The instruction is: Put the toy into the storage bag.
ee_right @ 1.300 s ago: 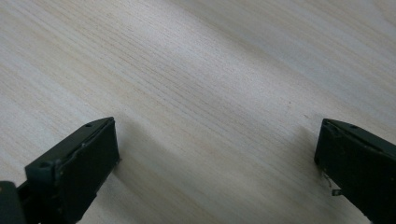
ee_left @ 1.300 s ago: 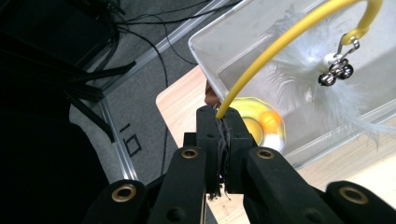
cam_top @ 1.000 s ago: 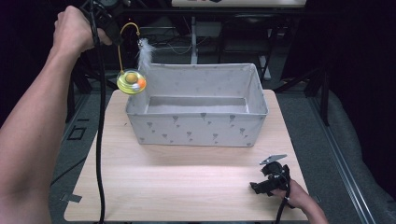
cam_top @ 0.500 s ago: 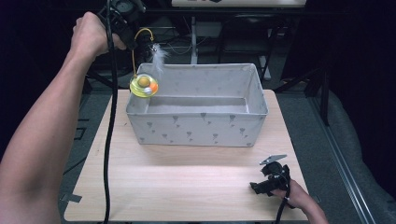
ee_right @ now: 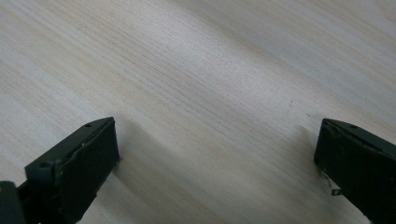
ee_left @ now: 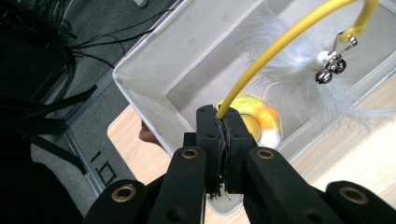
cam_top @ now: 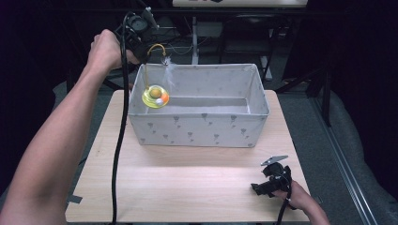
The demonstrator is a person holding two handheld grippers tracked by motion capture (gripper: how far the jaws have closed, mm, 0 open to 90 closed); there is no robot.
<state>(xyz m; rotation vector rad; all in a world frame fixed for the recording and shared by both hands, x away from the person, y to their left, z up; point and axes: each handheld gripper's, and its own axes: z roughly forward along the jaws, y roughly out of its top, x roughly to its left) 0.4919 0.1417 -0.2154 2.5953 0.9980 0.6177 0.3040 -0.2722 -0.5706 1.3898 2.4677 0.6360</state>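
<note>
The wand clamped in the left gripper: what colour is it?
Yellow wand; the left gripper view shows it best.

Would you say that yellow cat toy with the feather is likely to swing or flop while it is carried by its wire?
Probably yes. The left gripper pinches only the cat toy by its thin arched wire, so the round base likely dangles and sways. The feather looks soft and floppy. The whole thing seems light.

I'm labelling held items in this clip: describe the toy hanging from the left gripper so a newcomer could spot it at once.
Start at the grey fabric bin in the middle of the wooden table. Over its left inner corner, the left gripper holds a cat toy by its yellow wire. It is the one bright thing there: a clear yellow disc with an orange and white ball, and a white feather with small bells.
</note>
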